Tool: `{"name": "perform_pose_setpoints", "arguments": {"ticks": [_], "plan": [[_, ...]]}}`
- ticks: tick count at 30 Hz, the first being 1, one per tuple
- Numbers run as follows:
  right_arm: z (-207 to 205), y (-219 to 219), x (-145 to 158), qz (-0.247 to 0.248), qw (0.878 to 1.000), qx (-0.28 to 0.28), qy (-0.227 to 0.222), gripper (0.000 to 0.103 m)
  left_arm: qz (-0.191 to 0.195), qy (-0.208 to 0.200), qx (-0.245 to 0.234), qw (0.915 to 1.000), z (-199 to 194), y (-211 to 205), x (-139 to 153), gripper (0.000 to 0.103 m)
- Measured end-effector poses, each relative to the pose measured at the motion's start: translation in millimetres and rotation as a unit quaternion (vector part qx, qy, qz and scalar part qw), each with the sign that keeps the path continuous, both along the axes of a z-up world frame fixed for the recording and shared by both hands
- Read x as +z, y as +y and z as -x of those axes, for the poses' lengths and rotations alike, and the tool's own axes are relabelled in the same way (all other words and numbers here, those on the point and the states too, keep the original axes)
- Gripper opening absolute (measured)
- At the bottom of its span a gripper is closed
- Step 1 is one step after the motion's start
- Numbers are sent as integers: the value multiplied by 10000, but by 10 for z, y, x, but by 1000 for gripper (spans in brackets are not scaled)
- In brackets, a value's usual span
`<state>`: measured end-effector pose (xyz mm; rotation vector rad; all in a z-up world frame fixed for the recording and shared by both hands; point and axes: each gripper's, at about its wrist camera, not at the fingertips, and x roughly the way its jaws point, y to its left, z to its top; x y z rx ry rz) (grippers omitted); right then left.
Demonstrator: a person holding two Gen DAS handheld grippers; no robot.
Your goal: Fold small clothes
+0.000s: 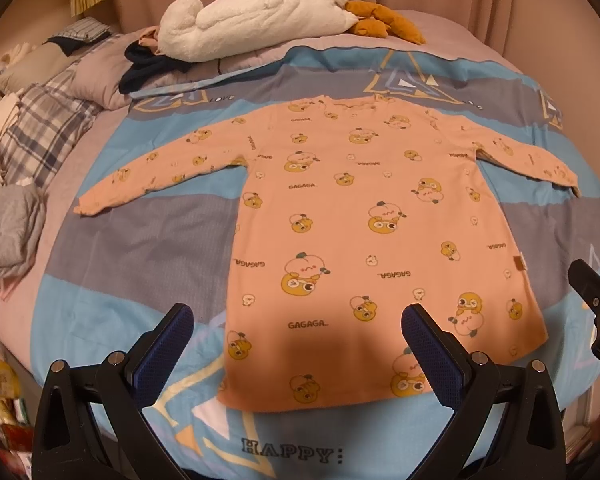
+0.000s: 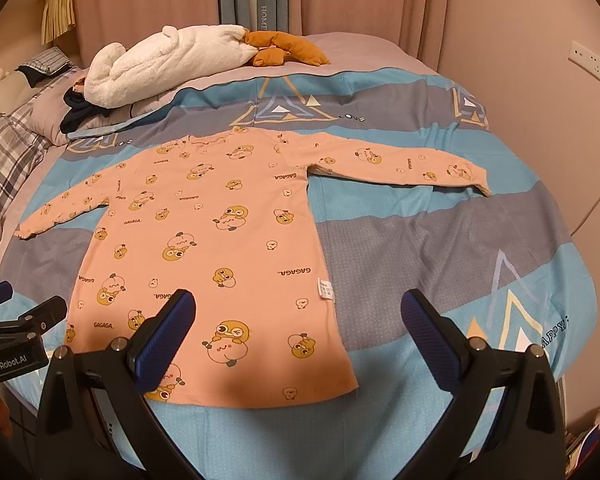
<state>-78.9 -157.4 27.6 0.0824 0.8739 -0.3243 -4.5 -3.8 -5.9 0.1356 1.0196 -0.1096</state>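
Left wrist: your left tool hangs released over the hem of the pink long-sleeved top, flat on the bed. Pinch the left sleeve cuff first.

Right wrist: right tool released, empty, above the hem's right corner. Fold its sleeve across likewise.

Left tongs, right tongs: black plastic arms, blue textured pads, silver screws; "GenRobot.AI" marking.

Left black two-finger gripper with blue pads and right black blue-padded gripper: jaws spread wide, empty (side by side).
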Motion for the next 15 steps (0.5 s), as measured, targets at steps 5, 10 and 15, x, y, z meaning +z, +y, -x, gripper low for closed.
{"name": "perform_pose_setpoints", "arguments": {"ticks": [5,10,15], "plan": [[8,-10,3,-10,10000,4,3,103,2,-12,-20,10000,8,-19,-2,103],[6,-11,4,-14,10000,13,3,103,6,-10,-18,10000,11,-23,-2,103],[5,-7,4,-23,10000,26,-2,103,141,15,-17,9999,14,-3,-16,103]]}}
